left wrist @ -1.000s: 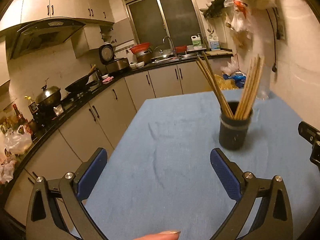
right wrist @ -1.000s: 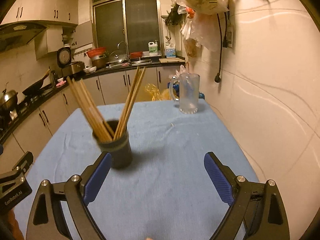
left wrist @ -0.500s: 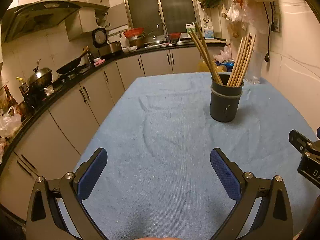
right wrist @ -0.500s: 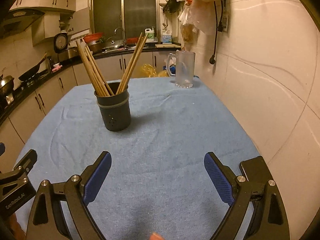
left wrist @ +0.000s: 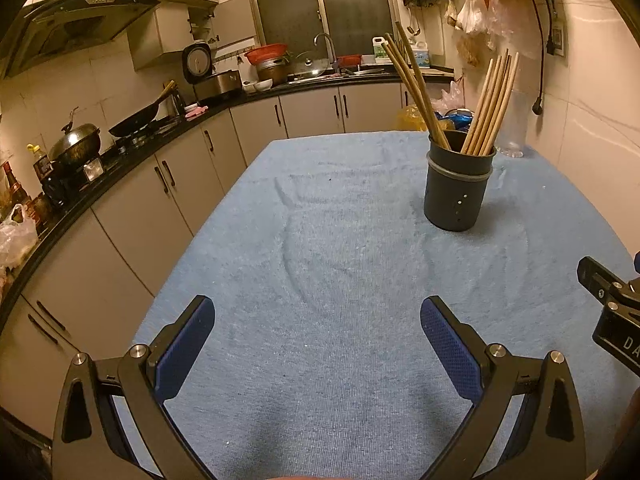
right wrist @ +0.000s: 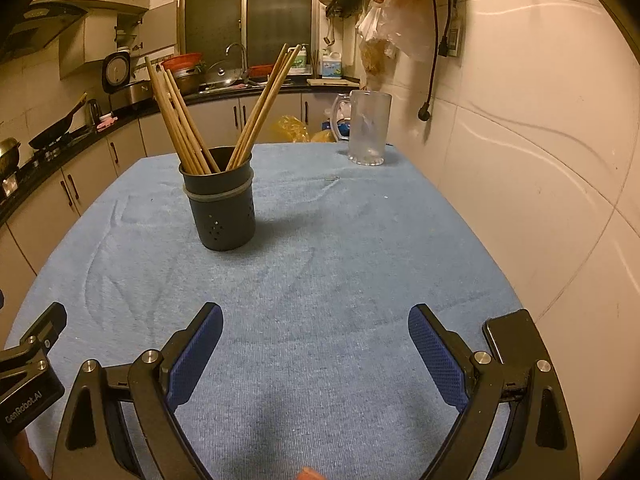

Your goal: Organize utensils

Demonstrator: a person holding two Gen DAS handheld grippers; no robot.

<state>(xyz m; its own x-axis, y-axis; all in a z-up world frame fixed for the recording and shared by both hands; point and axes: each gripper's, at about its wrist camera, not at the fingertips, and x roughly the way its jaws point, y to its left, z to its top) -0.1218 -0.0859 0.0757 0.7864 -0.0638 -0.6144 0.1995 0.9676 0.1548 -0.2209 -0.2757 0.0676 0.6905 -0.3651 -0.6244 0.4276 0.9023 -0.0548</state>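
A dark grey utensil holder [left wrist: 458, 188] stands upright on the blue tablecloth [left wrist: 340, 260], holding several wooden chopsticks [left wrist: 490, 108] fanned into two bunches. It also shows in the right wrist view [right wrist: 222, 204], with the chopsticks [right wrist: 176, 120] leaning left and right. My left gripper [left wrist: 316, 332] is open and empty, near the table's front edge, well short of the holder. My right gripper [right wrist: 314, 340] is open and empty too, also well back from the holder. Part of the right gripper's body [left wrist: 612, 308] shows at the right edge of the left wrist view.
A clear glass mug [right wrist: 368, 128] stands at the table's far right by the wall. A black phone [right wrist: 512, 336] lies at the table's right front edge. Kitchen counter and cabinets [left wrist: 152, 168] run along the left. The wall [right wrist: 540, 160] borders the table's right side.
Both grippers have pulled back toward the table's front edge, away from the holder. The holder with chopsticks stands farther off in both views. Both stay open.
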